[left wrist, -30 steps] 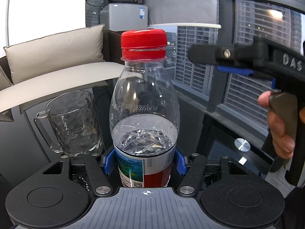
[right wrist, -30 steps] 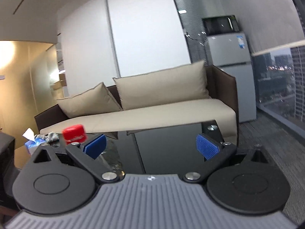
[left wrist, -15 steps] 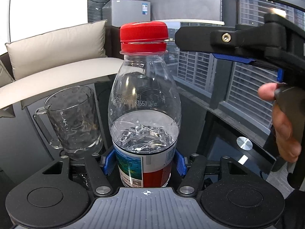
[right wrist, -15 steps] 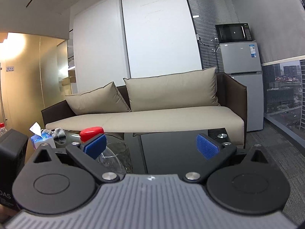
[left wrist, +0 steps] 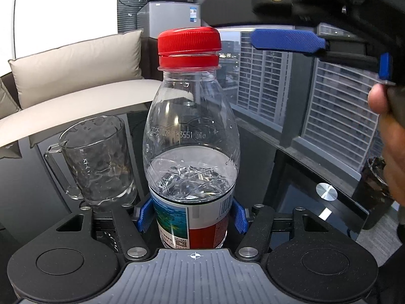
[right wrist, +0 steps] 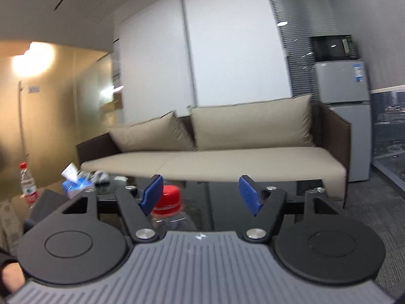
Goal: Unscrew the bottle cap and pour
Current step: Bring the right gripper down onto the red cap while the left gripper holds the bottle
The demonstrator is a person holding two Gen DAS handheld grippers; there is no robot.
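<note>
My left gripper is shut on the lower body of a clear plastic water bottle, which stands upright and is roughly half full. Its red cap is on. My right gripper is open and empty; in the left wrist view one of its blue pads hangs level with the cap, just to its right. In the right wrist view the cap sits low, next to the left pad, inside the jaws' span. An empty glass mug stands on the black table left of the bottle.
The table is black glass with its edge to the right. A beige sofa stands behind it. A tissue pack lies at the far left of the table, and a second bottle stands beyond it.
My right gripper has risen and moved in toward the cap, from beside the bottle to level with its top. The left gripper keeps holding the bottle still.
</note>
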